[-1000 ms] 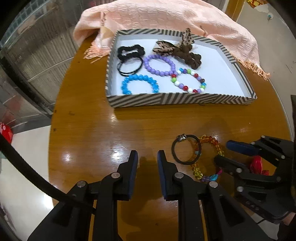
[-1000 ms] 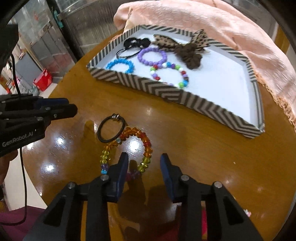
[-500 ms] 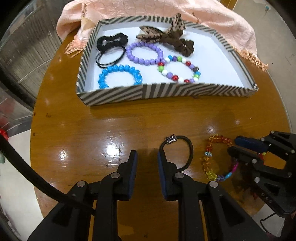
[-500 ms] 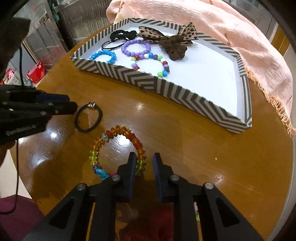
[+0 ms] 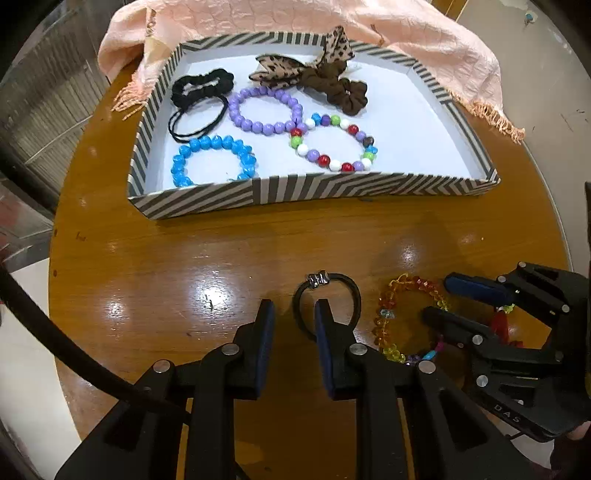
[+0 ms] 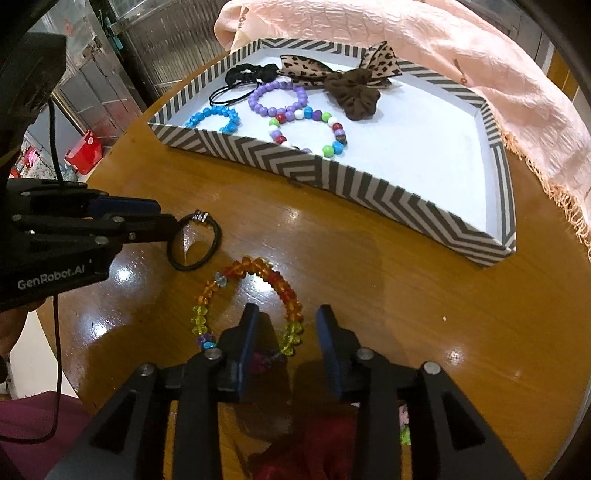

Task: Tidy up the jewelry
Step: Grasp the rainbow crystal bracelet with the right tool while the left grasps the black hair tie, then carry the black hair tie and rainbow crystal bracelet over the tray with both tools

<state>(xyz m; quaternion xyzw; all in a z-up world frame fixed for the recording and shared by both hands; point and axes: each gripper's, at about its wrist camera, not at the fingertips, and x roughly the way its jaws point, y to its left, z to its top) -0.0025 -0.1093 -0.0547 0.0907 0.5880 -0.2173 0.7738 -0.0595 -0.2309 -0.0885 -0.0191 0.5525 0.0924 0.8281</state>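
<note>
A black hair tie with a metal bead lies on the round wooden table. My left gripper is open, its jaws straddling the tie's near left edge. A rainbow bead bracelet lies to its right. My right gripper is open, its jaws either side of the bracelet's right-hand side. The striped tray holds a blue bracelet, a purple bracelet, a multicolour bracelet, black hair ties and a brown leopard scrunchie.
A peach scarf is draped behind and over the tray's far rim. Something red lies under my right gripper near the table's front edge. The tray's right half shows bare white floor.
My left gripper moved right and forward until its jaws straddle the black hair tie. My right gripper opened wider around the rainbow bracelet's right-hand side.
</note>
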